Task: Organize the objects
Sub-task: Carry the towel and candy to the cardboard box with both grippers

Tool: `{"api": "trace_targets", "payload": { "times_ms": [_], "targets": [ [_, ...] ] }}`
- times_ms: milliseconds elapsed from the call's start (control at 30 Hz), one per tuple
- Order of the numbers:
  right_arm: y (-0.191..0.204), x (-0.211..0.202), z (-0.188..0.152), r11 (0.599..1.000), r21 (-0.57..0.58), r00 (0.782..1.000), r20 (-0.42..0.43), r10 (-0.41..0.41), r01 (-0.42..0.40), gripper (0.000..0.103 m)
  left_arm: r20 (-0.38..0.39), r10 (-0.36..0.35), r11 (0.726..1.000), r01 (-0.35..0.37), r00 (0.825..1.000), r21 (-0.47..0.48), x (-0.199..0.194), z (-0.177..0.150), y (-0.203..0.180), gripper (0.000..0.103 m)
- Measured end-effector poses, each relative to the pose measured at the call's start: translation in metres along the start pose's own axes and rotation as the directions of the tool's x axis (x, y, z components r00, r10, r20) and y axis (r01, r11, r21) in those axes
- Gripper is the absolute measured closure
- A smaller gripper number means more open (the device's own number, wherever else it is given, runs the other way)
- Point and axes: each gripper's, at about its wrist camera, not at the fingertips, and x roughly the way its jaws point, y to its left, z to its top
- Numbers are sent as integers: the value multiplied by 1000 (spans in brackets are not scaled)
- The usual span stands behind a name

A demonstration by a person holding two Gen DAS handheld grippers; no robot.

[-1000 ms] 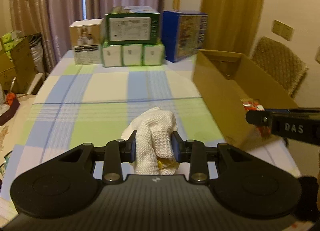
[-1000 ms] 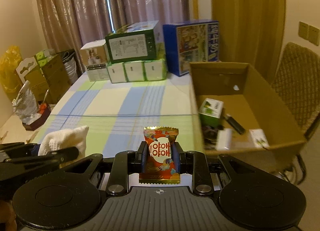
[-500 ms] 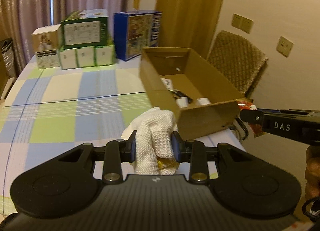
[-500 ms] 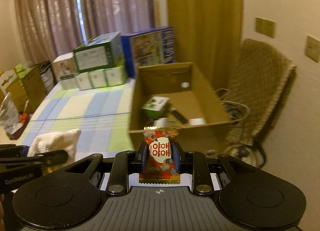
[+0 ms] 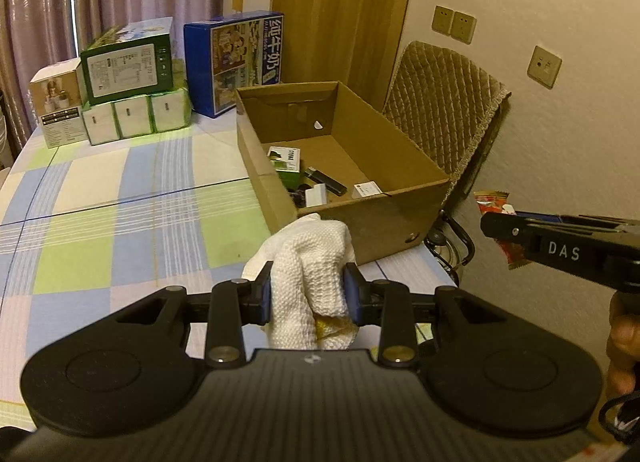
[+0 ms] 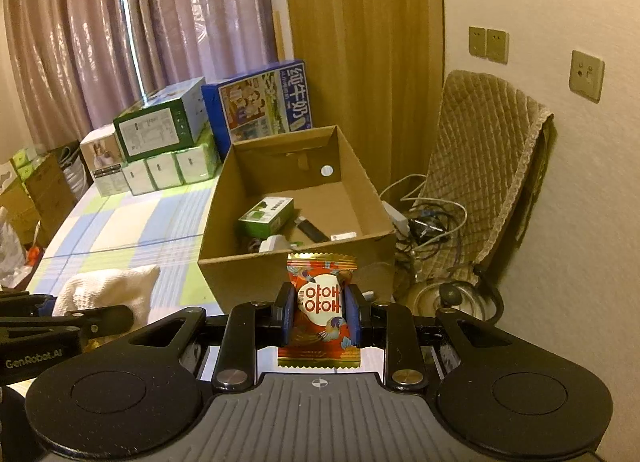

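Over the desk's near edge: I have both tools short of the cardboard box (image 6: 296, 270), which sits on the checked desk (image 5: 120, 222) with its open top toward me.
Left hand-held gripper (image 5: 309, 298): clamped on a white knitted cloth (image 5: 308, 262), bunched upright between the pads, something yellow tucked under its lower fold.
Right hand-held gripper (image 6: 319, 318): closed on a red snack packet (image 6: 320, 302) with gold crimped ends, pinched across its middle.
Box contents: a small green carton (image 6: 266, 216), a dark stick-shaped item and some white pieces on the floor of the box; bare cardboard at the far end.
Cloth handling: I judge it soft and light; it will sag and drape, so gripping the bunched middle is best.
Packet handling: light, slick foil, contents possibly crushable; I'd keep to the middle and squeeze gently.
Next: I would carry both over the near wall before releasing.
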Motion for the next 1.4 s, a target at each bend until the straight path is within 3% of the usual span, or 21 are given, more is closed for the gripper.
{"api": "trace_targets", "payload": {
  "times_ms": [700, 1033, 1400],
  "targets": [
    [-4, 13, 8, 1000, -10, 1000, -14, -3, 3, 80, -14, -13, 999, 14, 1000, 46, 19, 8, -15, 73],
    [-13, 29, 41, 999, -28, 1000, 2, 17, -17, 80, 8, -38, 999, 38, 999, 30, 34, 42, -13, 73],
    [-22, 68, 75, 998, -43, 999, -14, 38, -39, 80, 21, -36, 998, 35, 999, 50, 77, 92, -17, 73]
  ]
}}
